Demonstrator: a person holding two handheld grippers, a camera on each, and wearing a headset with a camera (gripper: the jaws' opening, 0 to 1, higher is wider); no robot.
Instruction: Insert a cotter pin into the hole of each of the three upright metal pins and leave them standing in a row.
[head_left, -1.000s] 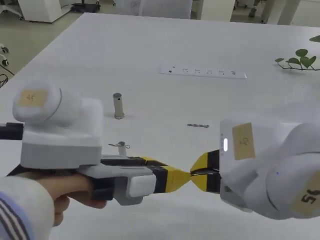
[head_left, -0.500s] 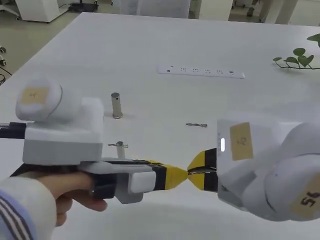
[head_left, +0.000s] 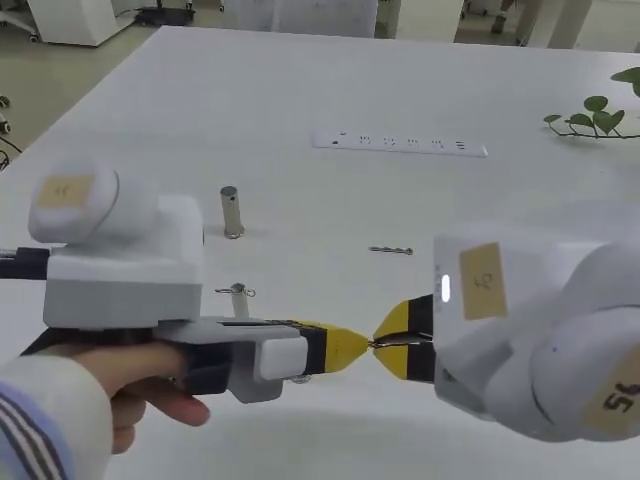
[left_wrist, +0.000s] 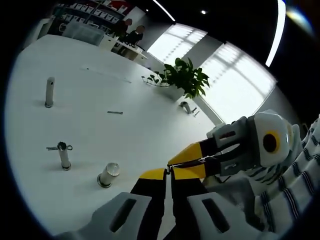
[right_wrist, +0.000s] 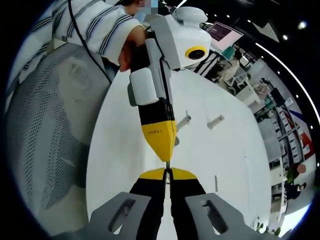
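The left gripper (head_left: 352, 346) and the right gripper (head_left: 392, 345) meet tip to tip above the near part of the white worktop (head_left: 300, 90). Both pairs of jaws are pressed together. The right jaws pinch a thin cotter pin (right_wrist: 167, 166). In the right gripper view it is a fine line that runs from these jaws to the yellow tip of the left gripper. Whether the left jaws also pinch it, I cannot tell.

In the head view, a bare metal pin (head_left: 231, 211) stands upright beyond the left gripper. Nearer stands a second metal pin (head_left: 238, 300) with a fitted cotter pin (head_left: 232, 291) through its top. A loose cotter pin (head_left: 391, 250) lies flat near the middle of the worktop. A power strip (head_left: 400, 143) lies toward the far edge.

The left gripper view adds a third metal pin (left_wrist: 107, 175), standing just beside its jaws; in the head view the left gripper's body covers that place. It also shows a plant (left_wrist: 182, 75) at a far corner of the worktop.
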